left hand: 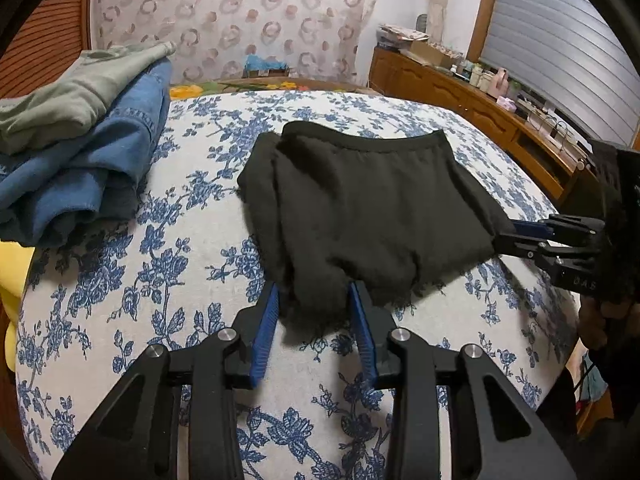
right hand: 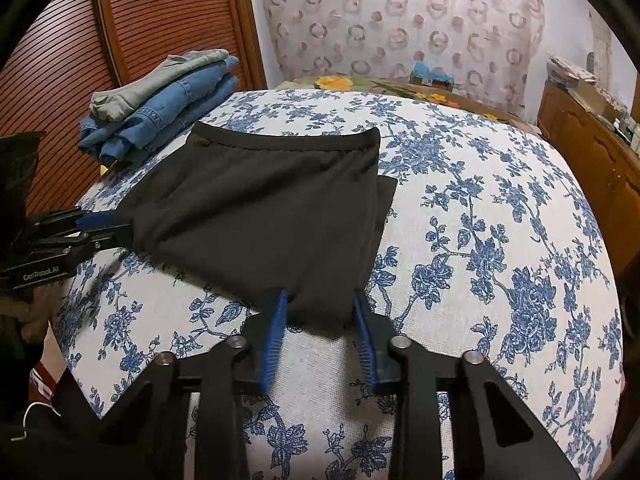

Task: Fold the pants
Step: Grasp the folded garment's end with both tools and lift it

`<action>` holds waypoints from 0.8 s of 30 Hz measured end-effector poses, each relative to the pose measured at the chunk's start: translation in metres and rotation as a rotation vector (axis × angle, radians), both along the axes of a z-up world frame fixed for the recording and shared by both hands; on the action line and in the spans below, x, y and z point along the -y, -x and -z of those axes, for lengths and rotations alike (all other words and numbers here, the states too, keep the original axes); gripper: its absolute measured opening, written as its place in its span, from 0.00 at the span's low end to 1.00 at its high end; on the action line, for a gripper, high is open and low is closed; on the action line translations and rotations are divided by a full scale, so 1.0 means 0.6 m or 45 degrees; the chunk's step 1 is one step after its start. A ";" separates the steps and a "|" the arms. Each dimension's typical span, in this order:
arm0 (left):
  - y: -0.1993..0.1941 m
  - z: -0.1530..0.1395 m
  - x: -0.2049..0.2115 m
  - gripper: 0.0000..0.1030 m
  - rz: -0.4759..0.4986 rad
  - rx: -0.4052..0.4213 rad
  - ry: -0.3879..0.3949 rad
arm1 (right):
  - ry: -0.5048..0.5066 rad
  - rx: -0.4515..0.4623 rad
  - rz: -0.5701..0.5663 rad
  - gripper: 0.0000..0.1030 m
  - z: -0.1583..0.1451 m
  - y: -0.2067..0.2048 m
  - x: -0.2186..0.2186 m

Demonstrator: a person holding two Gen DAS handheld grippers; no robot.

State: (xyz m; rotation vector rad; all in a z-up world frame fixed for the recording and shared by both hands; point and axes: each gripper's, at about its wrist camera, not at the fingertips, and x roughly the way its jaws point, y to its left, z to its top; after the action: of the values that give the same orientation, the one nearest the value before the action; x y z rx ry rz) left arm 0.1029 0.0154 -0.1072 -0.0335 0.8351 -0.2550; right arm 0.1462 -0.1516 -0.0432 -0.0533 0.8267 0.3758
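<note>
A: Where are the black pants (left hand: pixel 368 196) sitting for you?

B: They lie folded on the bed (left hand: pixel 168 280), on its blue-flowered cover, waistband at the far side and the ragged hem edge toward you. In your right wrist view the same pants (right hand: pixel 260 216) spread flat, with a second layer peeking out along their right edge.

A: And your left claw (left hand: pixel 314 312)?

B: Your left claw has a bunch of the near hem between its 2 blue pads (left hand: pixel 266 328). The cloth fills the gap and both pads press against it, so it is clenched on the pants.

A: Your right claw (right hand: pixel 320 312)?

B: Same there: its 2 blue pads (right hand: pixel 276 336) pinch the near corner of the pants, cloth tucked between them. From your left camera the right claw (left hand: pixel 520 236) shows from the side, biting the pants' right edge just above the bed cover. From your right camera the left claw (right hand: pixel 100 228) grips the pants' left edge.

A: Anything else on the bed?

B: A stack of folded clothes (left hand: pixel 76 152) sits at the far left, near the pants but apart: blue jeans (right hand: pixel 168 116) underneath, a grey-green garment (right hand: pixel 160 80) on top. A wooden dresser (left hand: pixel 460 96) runs along the right wall, cluttered with small bottles and boxes.
</note>
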 end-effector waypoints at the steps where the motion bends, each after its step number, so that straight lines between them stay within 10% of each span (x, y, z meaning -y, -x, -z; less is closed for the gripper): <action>1: 0.000 0.000 0.000 0.18 0.013 0.003 0.007 | -0.009 0.000 -0.009 0.16 0.000 0.000 0.000; 9: 0.027 -0.048 -0.022 0.10 0.016 0.145 0.071 | -0.039 0.047 -0.024 0.08 -0.017 0.012 0.014; 24: 0.130 -0.069 -0.002 0.10 0.095 0.094 0.059 | -0.061 0.037 -0.079 0.08 -0.059 0.117 0.028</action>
State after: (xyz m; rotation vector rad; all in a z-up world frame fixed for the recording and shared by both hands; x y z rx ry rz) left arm 0.0250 0.0169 -0.0660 -0.0364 0.7579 -0.3441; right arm 0.0761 -0.1683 -0.0076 -0.0397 0.7878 0.4526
